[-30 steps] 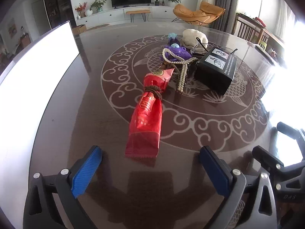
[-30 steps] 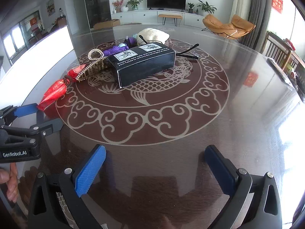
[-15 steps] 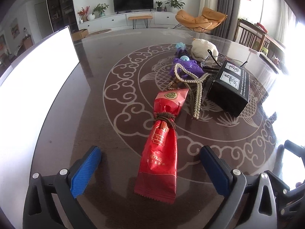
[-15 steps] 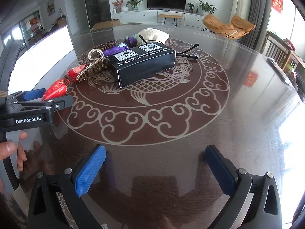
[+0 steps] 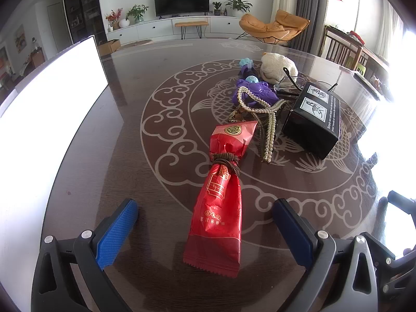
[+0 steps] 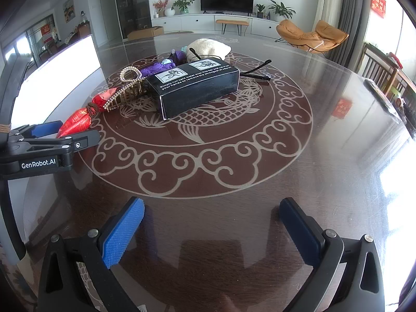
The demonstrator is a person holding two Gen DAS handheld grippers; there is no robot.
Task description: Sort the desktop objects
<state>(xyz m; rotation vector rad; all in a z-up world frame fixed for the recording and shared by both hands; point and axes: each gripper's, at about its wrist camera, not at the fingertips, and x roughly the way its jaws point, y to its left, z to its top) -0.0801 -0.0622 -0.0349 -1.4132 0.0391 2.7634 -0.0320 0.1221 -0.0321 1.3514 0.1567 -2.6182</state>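
Note:
A red snack packet (image 5: 218, 208) with a brown hair tie (image 5: 225, 161) around its middle lies on the dark round table (image 5: 104, 169). My left gripper (image 5: 205, 215) is open, with the packet's near end between its blue pads (image 5: 117, 231) and touching neither. Behind the packet lie a pearl hair clip (image 5: 260, 111), a purple toy (image 5: 257, 89), a black box (image 5: 312, 122), black glasses (image 5: 288, 78) and a cream soft item (image 5: 278, 65). My right gripper (image 6: 212, 208) is open over bare table, well short of the black box (image 6: 197, 88). The left gripper (image 6: 52, 143) shows beside the red packet (image 6: 78, 119).
A bright white panel (image 5: 52, 96) runs along the table's left side. The right gripper's frame (image 5: 390, 249) shows at the lower right of the left wrist view. Chairs (image 6: 384, 75) stand beyond the table's right edge. Bare patterned table (image 6: 234, 156) lies in front of the right gripper.
My left gripper has moved forward, so the red packet's near end now lies between its open fingers. The hand seen earlier in the right wrist view is out of sight. The right gripper has not moved.

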